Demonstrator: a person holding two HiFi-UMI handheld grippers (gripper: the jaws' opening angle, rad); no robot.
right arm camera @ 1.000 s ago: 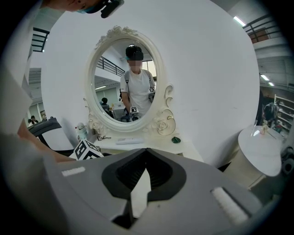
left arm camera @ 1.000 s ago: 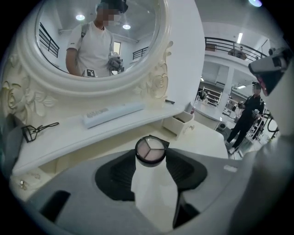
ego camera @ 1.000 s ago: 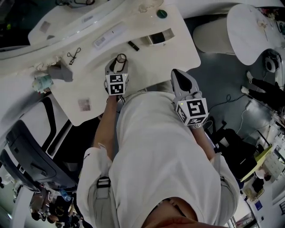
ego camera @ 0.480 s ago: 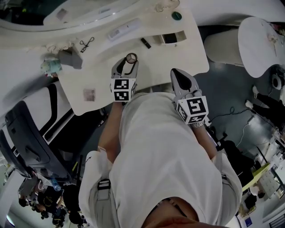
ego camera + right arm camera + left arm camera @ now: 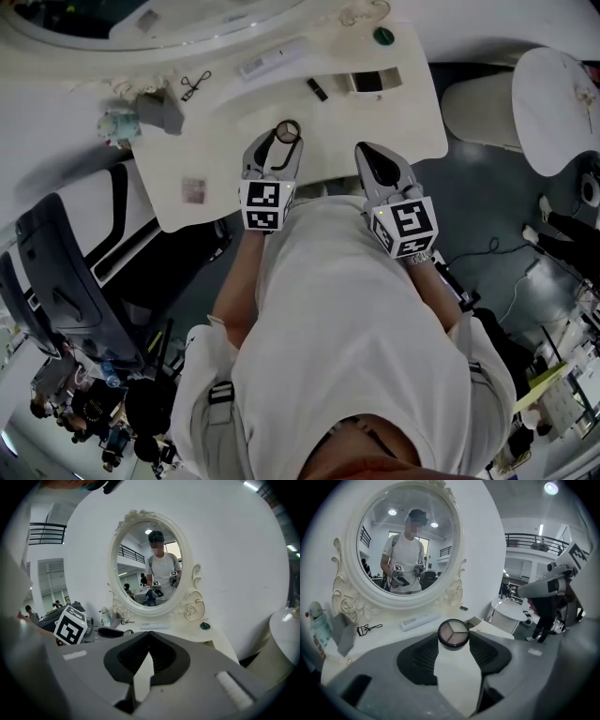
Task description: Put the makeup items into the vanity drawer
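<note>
Left gripper view: eyeshadow compact (image 5: 453, 633) held over the bench's (image 5: 225, 141) near edge.
Left gripper (image 5: 453, 645) fingers clasp its rim at 3 and 9 o'clock. It looks light, rigid, probably slick, so grip the sides. Right gripper (image 5: 149, 641) is clenched, empty. Beyond, at 10 o'clock, lies an eyelash curler (image 5: 369, 628).

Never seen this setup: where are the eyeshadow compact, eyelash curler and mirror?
eyeshadow compact (image 5: 453, 633), left gripper view, centre of its pans.
eyelash curler (image 5: 362, 630), left gripper view, its dark wider end.
mirror (image 5: 408, 602), left gripper view, lower frame.
</note>
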